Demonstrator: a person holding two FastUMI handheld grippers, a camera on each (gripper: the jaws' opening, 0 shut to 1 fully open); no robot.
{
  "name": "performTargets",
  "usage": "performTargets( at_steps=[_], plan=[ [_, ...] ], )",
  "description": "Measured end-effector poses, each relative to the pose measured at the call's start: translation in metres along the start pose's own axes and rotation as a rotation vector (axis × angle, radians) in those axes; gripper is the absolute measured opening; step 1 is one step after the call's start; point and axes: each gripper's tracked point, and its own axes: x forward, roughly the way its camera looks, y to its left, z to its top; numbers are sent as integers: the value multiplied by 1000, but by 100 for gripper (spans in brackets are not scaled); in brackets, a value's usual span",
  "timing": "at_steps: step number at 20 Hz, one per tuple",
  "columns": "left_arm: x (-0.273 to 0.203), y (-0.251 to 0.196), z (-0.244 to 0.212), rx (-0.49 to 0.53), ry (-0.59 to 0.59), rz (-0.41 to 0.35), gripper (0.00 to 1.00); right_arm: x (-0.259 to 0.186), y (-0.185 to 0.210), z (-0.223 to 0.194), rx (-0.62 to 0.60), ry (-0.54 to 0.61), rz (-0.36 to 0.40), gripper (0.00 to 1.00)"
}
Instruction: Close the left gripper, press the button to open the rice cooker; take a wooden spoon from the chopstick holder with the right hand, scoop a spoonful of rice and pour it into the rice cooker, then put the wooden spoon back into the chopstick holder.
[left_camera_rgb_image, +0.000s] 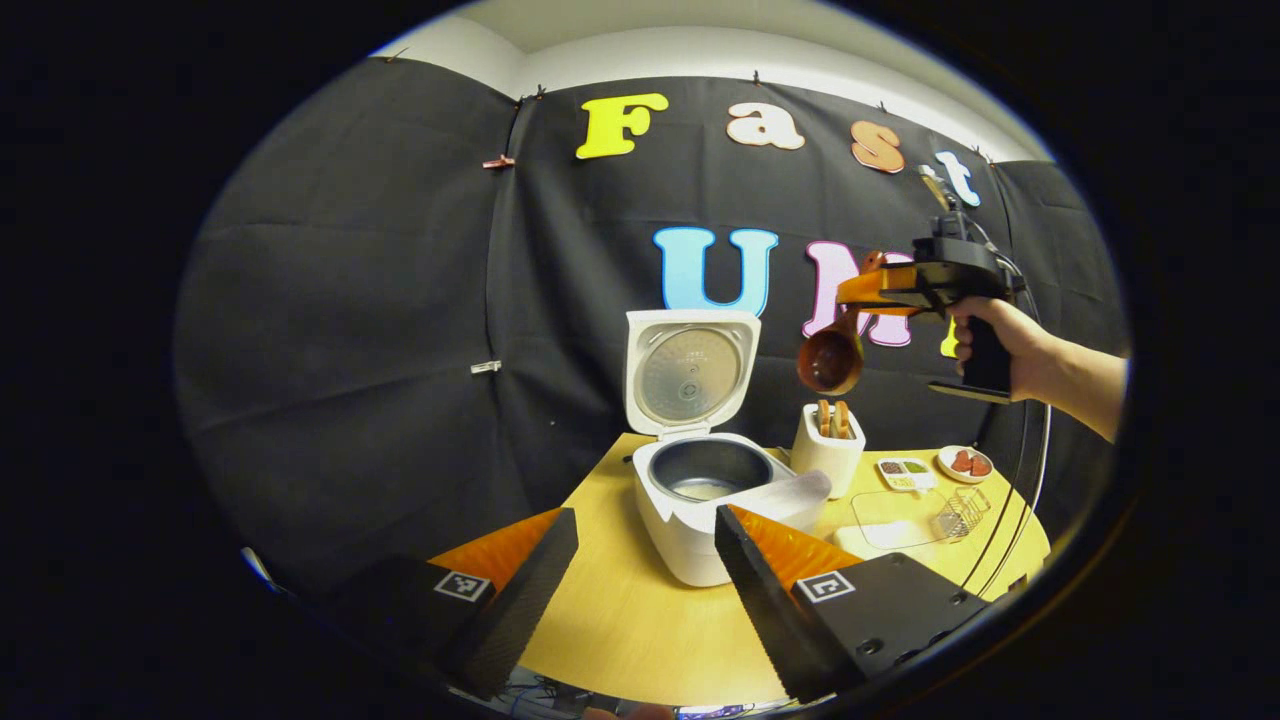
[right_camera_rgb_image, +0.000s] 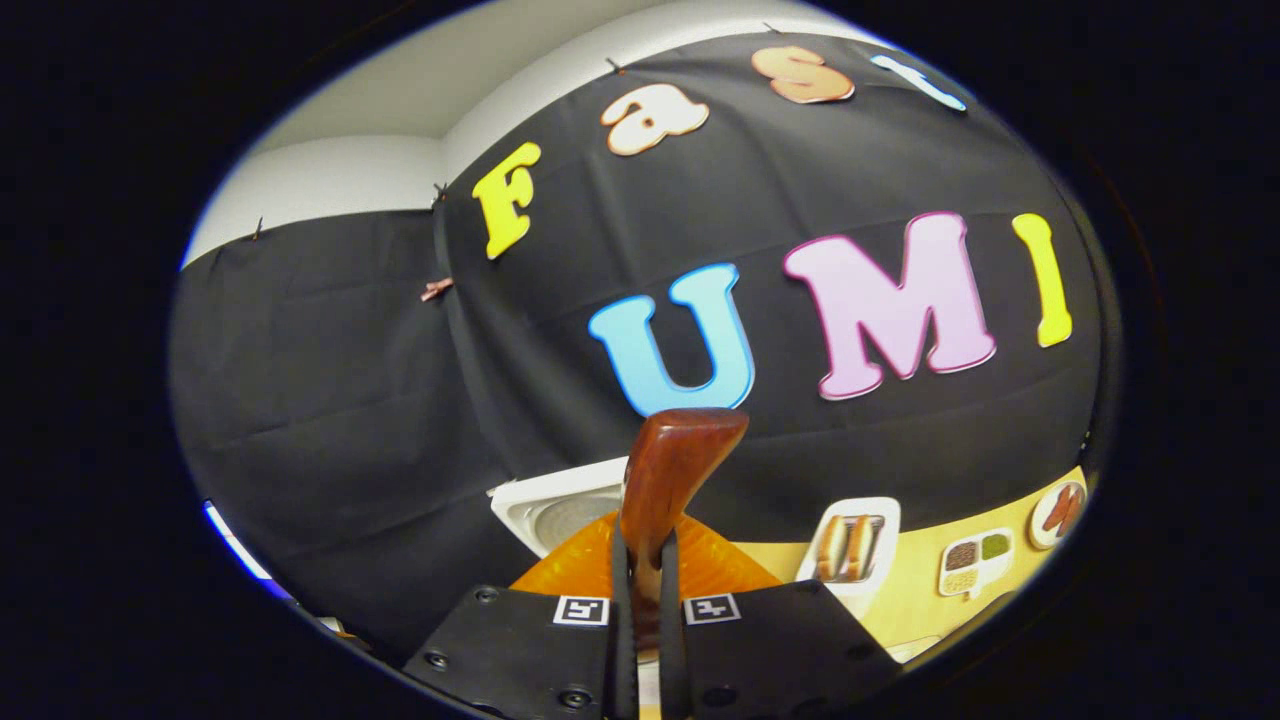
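While the right gripper (left_camera_rgb_image: 868, 290) is clamped on the brown wooden spoon (left_camera_rgb_image: 833, 358), bowl hanging down, the white ceramic chopstick holder (left_camera_rgb_image: 828, 450) lies directly below at six o'clock; the left gripper (left_camera_rgb_image: 645, 560) stands apart, farther off, facing the open white rice cooker (left_camera_rgb_image: 700, 480).

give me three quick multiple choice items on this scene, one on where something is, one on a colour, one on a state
1. Where is the wooden spoon?
A. in the chopstick holder
B. held in the air above the chopstick holder
C. lying on the table

2. What colour is the rice cooker body?
A. white
B. red
C. blue

3. What state is the rice cooker lid in?
A. shut
B. taken off
C. standing open

Answers:
1 B, the right gripper grips its handle above the chopstick holder.
2 A, its shell is white.
3 C, the lid stands up behind the bare pot.
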Motion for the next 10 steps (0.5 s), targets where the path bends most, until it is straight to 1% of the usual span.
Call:
performTargets(
  at_steps=[3,5,8,10],
  plan=[
    [2,-21,5,-13,-6,-24,95,-47,-35,21,-38,-63,-41,12],
    [3,-36,11,-10,-13,-41,95,-77,-62,29,-67,-86,-82,13],
    [7,-55,14,6,-19,-61,96,-116,-108,38,-114,-104,-154,12],
    [10,-65,16,19,-17,-70,95,-139,-140,36,-124,-97,-203,13]
  ],
)
